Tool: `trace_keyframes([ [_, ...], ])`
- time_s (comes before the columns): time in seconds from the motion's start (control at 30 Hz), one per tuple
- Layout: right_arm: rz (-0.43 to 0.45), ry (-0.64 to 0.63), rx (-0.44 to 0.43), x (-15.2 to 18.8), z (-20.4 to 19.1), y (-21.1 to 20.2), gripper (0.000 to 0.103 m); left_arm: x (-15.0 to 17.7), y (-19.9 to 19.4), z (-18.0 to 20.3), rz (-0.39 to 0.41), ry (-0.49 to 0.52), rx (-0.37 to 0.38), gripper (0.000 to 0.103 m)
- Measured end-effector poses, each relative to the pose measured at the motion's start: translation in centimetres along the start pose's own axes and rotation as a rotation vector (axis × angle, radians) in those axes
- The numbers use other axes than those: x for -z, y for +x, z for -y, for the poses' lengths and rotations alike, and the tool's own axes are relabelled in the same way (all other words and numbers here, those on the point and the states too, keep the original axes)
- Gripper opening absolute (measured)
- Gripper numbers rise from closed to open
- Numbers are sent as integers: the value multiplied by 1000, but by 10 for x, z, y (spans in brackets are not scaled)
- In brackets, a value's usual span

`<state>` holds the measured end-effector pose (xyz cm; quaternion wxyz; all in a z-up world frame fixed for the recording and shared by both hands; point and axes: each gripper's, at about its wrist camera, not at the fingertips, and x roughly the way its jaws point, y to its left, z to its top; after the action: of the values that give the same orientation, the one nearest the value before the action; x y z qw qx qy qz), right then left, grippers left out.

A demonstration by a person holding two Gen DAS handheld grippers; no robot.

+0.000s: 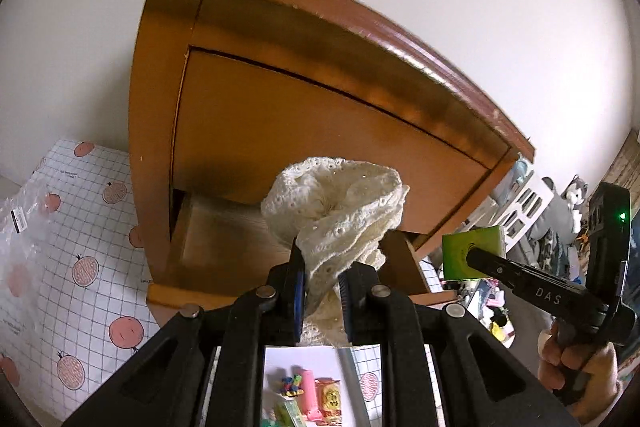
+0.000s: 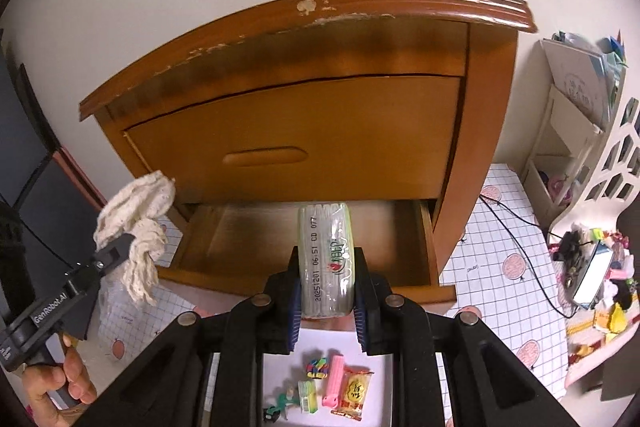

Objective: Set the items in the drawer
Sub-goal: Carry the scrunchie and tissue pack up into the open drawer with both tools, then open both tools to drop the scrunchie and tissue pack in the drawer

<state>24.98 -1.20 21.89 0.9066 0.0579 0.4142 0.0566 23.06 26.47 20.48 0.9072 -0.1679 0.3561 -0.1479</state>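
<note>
Lace cloth point(image 1: 340, 211), cream and bunched, fills the middle of the left wrist view, standing up out of the left tongs point(image 1: 322, 297), whose blue pads are clenched on its lower folds. Behind the cloth the open drawer point(image 1: 224, 239) of a wooden nightstand point(image 1: 320, 99) shows its bare bottom. At the right edge a hand point(image 1: 576, 355) carries the right tongs point(image 1: 474, 259), lettered "DAS", with a green tissue pack point(image 1: 472, 251) at its tip. Below, small toys and sweets point(image 1: 312, 395) lie on a white sheet.

From the right wrist view the tissue pack point(image 2: 326, 259) stands with its long axis pointing away along the fingers, towards the drawer point(image 2: 304, 239), held above the drawer's front edge. Its wrapper reads "20251201 06:51 CD 077" along that length. The right tongs point(image 2: 327, 291) are part open and grasp the pack by its two broad faces. At left the left tongs point(image 2: 120, 247), marked "GenRobot.AI", grip the cloth point(image 2: 138, 227), which hangs beside the nightstand's corner. A gridded mat with pink fruit prints point(image 2: 492, 267) covers the floor.
</note>
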Motion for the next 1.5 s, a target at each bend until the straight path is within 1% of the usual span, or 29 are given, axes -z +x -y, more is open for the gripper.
trace_keyframes([
  [0.1,-21,11,11,-4,3,16,22,-2,15,-2,-17,10,-17,15],
  [0.3,-78,8,58,-2,6,50,22,-4,41,-7,-44,11,-40,16],
  [0.43,-99,6,71,0,4,61,22,-6,57,-5,-58,26,-57,16],
  [0.47,-104,3,72,1,2,63,22,-7,59,-5,-59,24,-57,18],
  [0.53,-111,-3,79,1,0,67,23,-6,63,-7,-58,15,-54,25],
  [0.6,-115,-9,78,1,-2,69,24,-3,61,-10,-59,10,-60,35],
  [0.73,-124,-24,80,3,-7,72,26,-1,64,-13,-66,2,-66,38],
  [0.8,-127,-26,81,3,-8,72,33,-2,65,-14,-66,2,-69,44],
  [0.83,-130,-26,81,3,-9,72,37,-2,65,-14,-64,4,-70,45],
  [0.93,-137,-27,85,4,-9,74,37,-2,66,-13,-63,10,-78,53],
  [0.97,-140,-28,87,5,-9,75,37,-2,67,-13,-63,12,-82,57],
  [1.03,-148,-28,93,6,-10,77,40,-1,69,-16,-66,14,-96,60],
  [1.1,-153,-28,99,7,-10,79,49,-1,71,-19,-75,13,-107,64],
  [1.13,-155,-26,102,8,-9,80,52,0,74,-20,-82,15,-120,65],
  [1.2,-156,-21,104,9,-8,83,63,1,78,-23,-92,19,-146,66],
  [1.27,-159,-18,105,11,-4,89,65,3,79,-25,-98,17,-159,68],
  [1.3,-162,-17,106,12,-3,91,68,4,80,-26,-101,15,-163,71],
  [1.33,-162,-14,108,12,-2,93,74,5,81,-28,-100,13,-167,72],
  [1.37,-162,-13,108,13,-1,93,76,6,82,-28,-99,15,-171,73],
  [1.43,-163,-16,108,14,-1,95,81,7,84,-30,-96,20,-180,81],
  [1.47,-162,-19,109,14,-2,94,85,7,84,-29,-94,22,-183,85],
  [1.5,-160,-22,113,15,-2,94,89,9,84,-29,-88,24,-185,86],
])
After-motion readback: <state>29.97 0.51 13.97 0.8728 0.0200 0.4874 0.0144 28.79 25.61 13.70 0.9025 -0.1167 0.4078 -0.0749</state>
